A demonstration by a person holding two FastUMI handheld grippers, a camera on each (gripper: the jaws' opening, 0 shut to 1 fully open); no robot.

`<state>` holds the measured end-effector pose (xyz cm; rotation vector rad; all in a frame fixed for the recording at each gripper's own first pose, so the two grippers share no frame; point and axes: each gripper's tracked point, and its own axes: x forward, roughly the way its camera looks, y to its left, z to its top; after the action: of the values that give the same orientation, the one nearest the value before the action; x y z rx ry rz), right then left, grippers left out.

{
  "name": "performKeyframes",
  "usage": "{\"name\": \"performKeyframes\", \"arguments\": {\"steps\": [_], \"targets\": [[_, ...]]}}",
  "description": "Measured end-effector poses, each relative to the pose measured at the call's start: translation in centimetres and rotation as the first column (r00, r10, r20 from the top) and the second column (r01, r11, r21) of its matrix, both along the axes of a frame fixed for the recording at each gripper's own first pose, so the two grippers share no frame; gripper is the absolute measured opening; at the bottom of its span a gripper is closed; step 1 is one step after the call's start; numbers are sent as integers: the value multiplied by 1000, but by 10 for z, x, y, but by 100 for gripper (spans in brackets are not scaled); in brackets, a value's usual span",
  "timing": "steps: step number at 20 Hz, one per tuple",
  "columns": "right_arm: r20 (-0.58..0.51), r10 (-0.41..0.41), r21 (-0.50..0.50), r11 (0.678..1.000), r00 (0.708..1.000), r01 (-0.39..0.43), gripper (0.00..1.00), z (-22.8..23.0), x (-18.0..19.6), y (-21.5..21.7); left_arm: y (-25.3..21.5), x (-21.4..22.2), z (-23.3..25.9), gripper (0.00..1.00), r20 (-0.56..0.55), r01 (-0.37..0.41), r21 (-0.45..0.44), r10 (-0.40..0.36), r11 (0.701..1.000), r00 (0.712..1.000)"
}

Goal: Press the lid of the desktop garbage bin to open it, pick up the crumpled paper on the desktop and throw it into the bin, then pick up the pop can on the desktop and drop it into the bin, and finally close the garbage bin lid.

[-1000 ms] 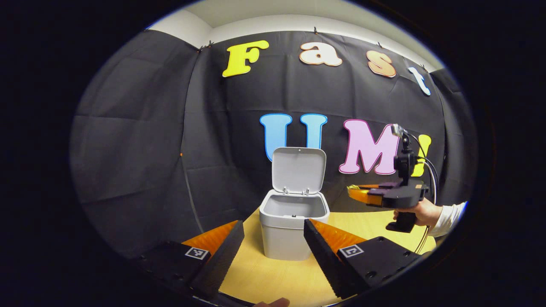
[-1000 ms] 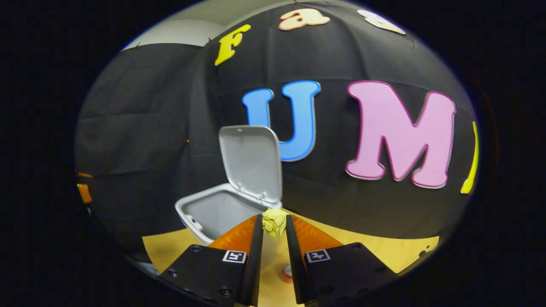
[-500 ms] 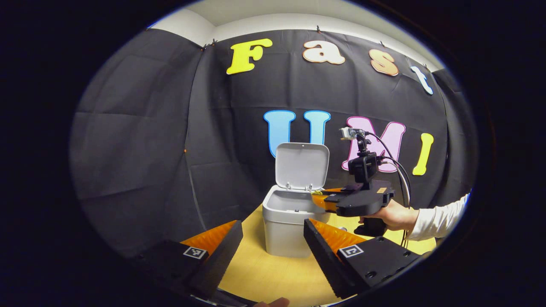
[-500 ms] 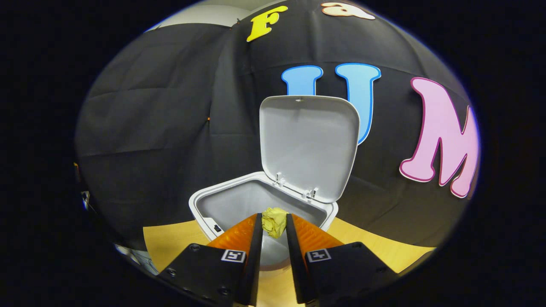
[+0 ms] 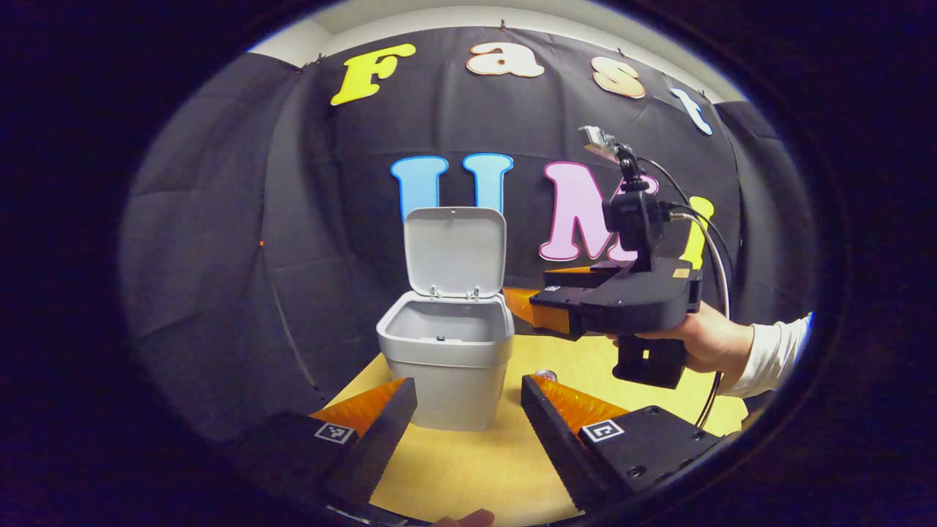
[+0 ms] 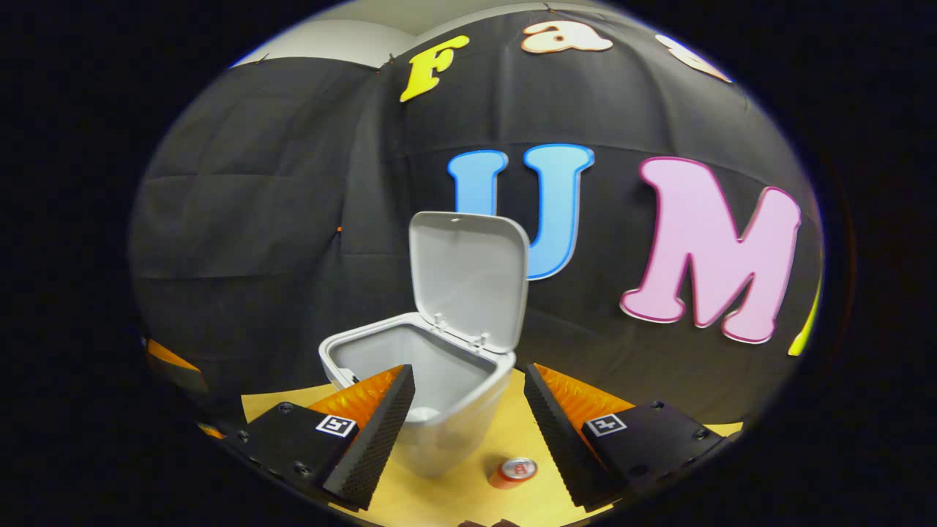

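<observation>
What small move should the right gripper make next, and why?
Probably lower the right gripper toward the small red pop can on the wooden table: its fingers are open and empty, the grey plastic bin has its lid up, and the can stands beside it.

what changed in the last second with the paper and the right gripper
The right gripper swung over the bin, opened its jaws and let go of the crumpled paper, then drew back. The lid stayed up, the left gripper stayed open, and the pop can is on the table.
</observation>
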<state>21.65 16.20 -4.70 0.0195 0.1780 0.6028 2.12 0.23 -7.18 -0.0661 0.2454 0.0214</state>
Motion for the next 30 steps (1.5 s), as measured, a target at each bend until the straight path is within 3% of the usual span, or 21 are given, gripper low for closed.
{"name": "performKeyframes", "arguments": {"steps": [4,7,9,13,16,18,27,30], "targets": [[-47,-137,-6,991,989,137,97,-1,-15,-96,-59,40,-52,97,-84,125,-16,-126,992,988],[-22,-251,-35,968,968,250,97,6,-26,-163,-87,74,-100,96,-156,171,-7,-170,985,973],[-23,-359,-83,931,933,356,97,0,-36,-218,-101,101,-142,97,-219,192,-38,-195,981,956],[-63,-463,-156,880,884,449,97,-15,-55,-278,-118,156,-197,98,-269,215,-29,-215,976,939],[-100,-508,-176,855,855,488,97,-38,-53,-280,-122,191,-222,97,-290,208,-6,-201,978,936],[-111,-513,-179,853,851,491,97,-44,-52,-281,-122,209,-235,97,-299,204,23,-188,979,936],[-123,-488,-234,860,864,453,97,-49,-43,-282,-147,268,-269,96,-279,241,97,-206,966,938],[-123,-488,-229,861,864,453,97,-48,-42,-285,-146,272,-259,88,-272,235,86,-204,968,940]]}}
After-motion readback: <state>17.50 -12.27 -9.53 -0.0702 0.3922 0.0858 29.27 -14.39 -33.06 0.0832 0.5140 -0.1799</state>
